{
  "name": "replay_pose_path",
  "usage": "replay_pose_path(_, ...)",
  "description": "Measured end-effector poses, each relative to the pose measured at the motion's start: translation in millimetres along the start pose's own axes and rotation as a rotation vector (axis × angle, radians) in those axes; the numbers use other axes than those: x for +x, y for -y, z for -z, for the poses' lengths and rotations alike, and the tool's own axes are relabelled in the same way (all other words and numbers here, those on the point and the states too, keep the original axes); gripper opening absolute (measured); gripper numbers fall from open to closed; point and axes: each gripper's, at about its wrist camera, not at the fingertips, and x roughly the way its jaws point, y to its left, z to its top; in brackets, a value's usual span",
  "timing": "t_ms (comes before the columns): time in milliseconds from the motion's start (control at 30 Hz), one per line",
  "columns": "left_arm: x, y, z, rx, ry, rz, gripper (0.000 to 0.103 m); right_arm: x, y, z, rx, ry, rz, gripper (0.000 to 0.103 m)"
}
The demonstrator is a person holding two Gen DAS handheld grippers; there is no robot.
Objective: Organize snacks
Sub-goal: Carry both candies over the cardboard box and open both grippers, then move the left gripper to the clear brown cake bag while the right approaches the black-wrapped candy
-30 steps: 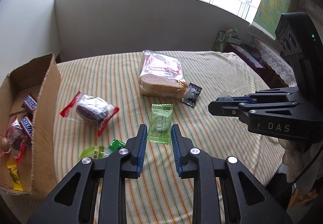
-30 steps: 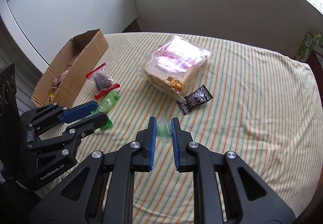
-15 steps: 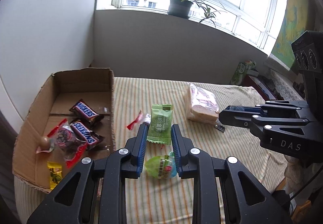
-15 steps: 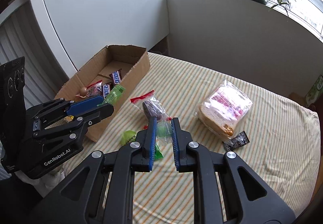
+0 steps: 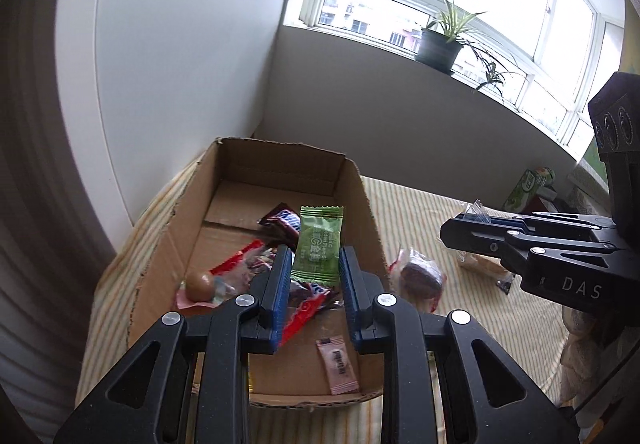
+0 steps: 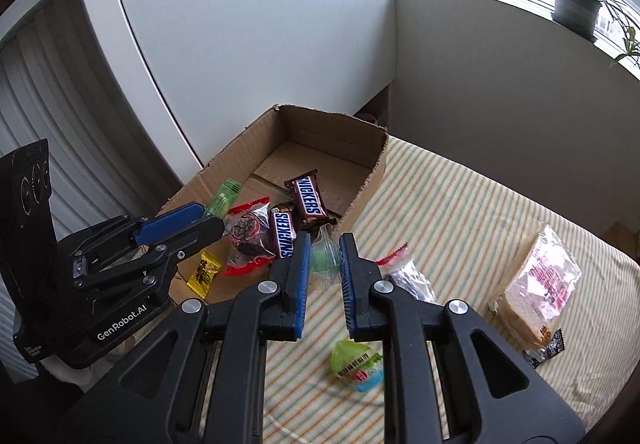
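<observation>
Black left gripper (image 5: 315,264) pinches a green sachet (image 5: 319,242) over the box (image 5: 362,200) at the table's left edge; right gripper (image 6: 323,258) clamps a clear packet (image 6: 325,254) beside its near wall. Both wrappers look light, crinkly, slippery; hold their flat middles.

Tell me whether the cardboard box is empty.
Not empty. The cardboard box already holds two Snickers bars, a yellow candy and other wrapped snacks.

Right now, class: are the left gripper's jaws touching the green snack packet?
Touching. The left wrist view shows the left gripper with both blue jaws pressed against the sides of the green snack packet, holding it above the cardboard box.
</observation>
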Motion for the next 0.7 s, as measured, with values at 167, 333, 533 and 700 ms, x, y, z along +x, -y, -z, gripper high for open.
replay_pose_path(167, 3.3, -20.9, 1.4, -0.035, -0.012, -0.033, 0.023, 21.4, -12.3, -6.1, -0.001, -0.028, -0.043, 0.015)
replay_pose_path(333, 4.7, -32.4, 0.7, -0.070, -0.024, -0.058, 0.025, 28.6, -12.6, -6.4, 0.021, -0.027, -0.049, 0.060)
replay_pose_path(533, -0.3, -34.3, 2.1, -0.072, -0.009, -0.066, 0.053, 14.6, -4.4, -4.2, 0.047, 0.013, -0.027, 0.080)
replay_pose_path(700, -0.9, -23.0, 0.6, -0.057, -0.007, -0.043, 0.053, 0.4, 5.9, 1.3, 0.053, 0.026, 0.017, 0.086)
